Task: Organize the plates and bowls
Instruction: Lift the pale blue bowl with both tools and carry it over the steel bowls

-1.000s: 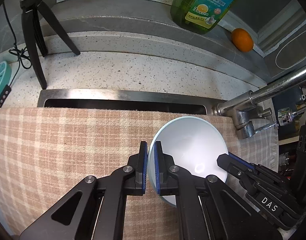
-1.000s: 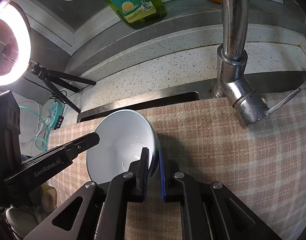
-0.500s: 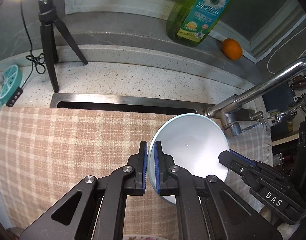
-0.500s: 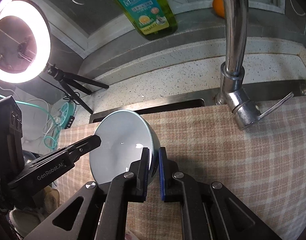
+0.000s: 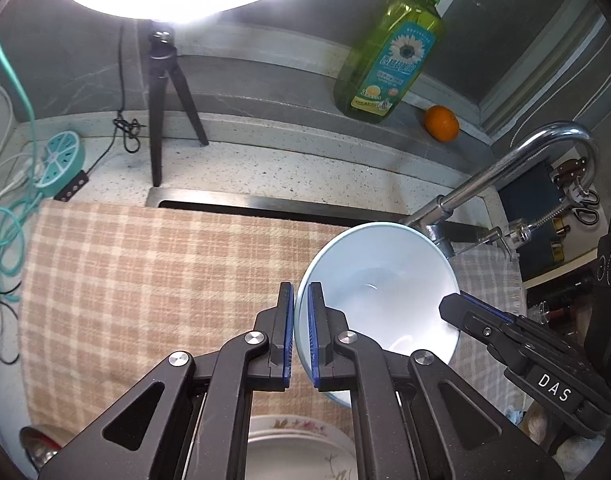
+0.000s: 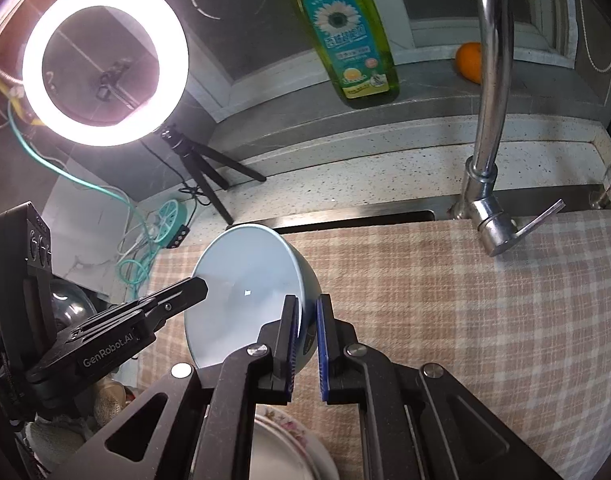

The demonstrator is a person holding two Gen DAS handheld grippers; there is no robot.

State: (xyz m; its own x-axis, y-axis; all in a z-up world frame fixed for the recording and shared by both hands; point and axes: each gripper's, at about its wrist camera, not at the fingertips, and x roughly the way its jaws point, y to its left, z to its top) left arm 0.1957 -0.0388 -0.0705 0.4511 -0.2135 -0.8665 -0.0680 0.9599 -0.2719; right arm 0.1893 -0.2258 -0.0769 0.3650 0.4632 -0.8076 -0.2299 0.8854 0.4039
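Above checked cloth (image 5: 145, 280), pale-blue bowl (image 5: 377, 280) tilted, both grippers clamping opposite rims.

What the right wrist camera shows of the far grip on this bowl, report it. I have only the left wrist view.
Observer: The right gripper is shut on the blue bowl, with one pad inside the rim and the other on the outer wall.
Operator: Now the lamp. I get only a glaring arc.
Observer: It is a complete ring light, mounted on the black tripod.
Operator: Report what sits beside my left gripper.
Observer: Beside the left gripper, left of the checked cloth, is a shiny metal vessel. I cannot tell what kind.
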